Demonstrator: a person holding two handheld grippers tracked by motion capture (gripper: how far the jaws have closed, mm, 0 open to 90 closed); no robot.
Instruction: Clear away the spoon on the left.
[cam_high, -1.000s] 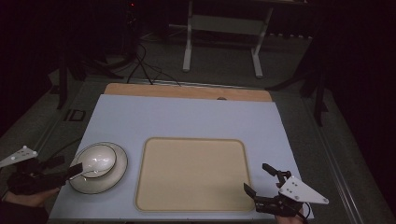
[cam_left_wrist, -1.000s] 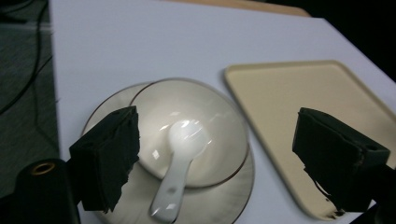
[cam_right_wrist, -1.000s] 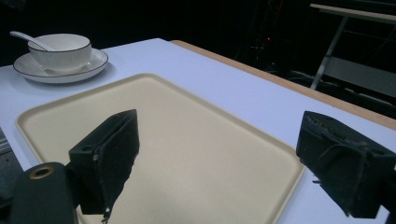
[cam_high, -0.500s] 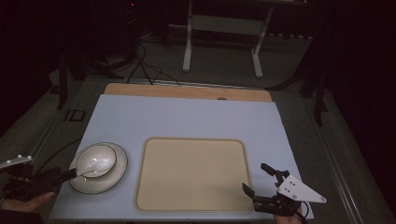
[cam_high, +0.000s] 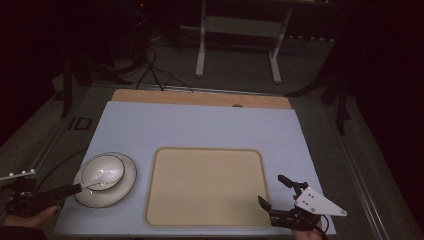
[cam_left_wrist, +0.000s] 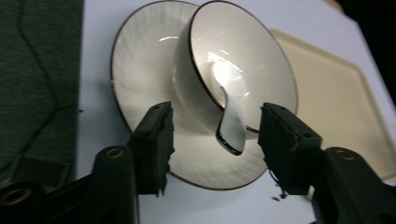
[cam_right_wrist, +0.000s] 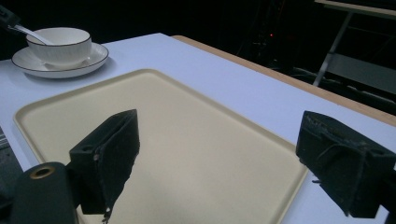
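In the left gripper view we see the left gripper (cam_left_wrist: 215, 140) with its two black, rough-faced jaws spread apart; the handle end of a glossy white spoon (cam_left_wrist: 229, 122) lies between them, touching neither pad. The spoon is smooth ceramic with a curved handle, and its scoop rests inside a round white bowl (cam_left_wrist: 243, 60) with a thin dark rim line. The bowl sits on a round white saucer (cam_left_wrist: 140, 70), finely ribbed and edged with the same dark line. The saucer rests on the pale blue-white table surface (cam_high: 200, 125), near its left front corner.

In the right gripper view we see the right gripper (cam_right_wrist: 219, 158) with its jaws wide apart and holding nothing. The blocky pads look matte and frayed at the edges. They hover over the near right corner of a flat beige tray (cam_right_wrist: 187, 140), a smooth rectangular piece with rounded corners and a low raised lip. The tray lies just beside the saucer, at the table's front centre. In the high view a grey three-cornered plate (cam_high: 317, 201) tops the right gripper. A wooden strip (cam_high: 200, 97) borders the table's far edge.
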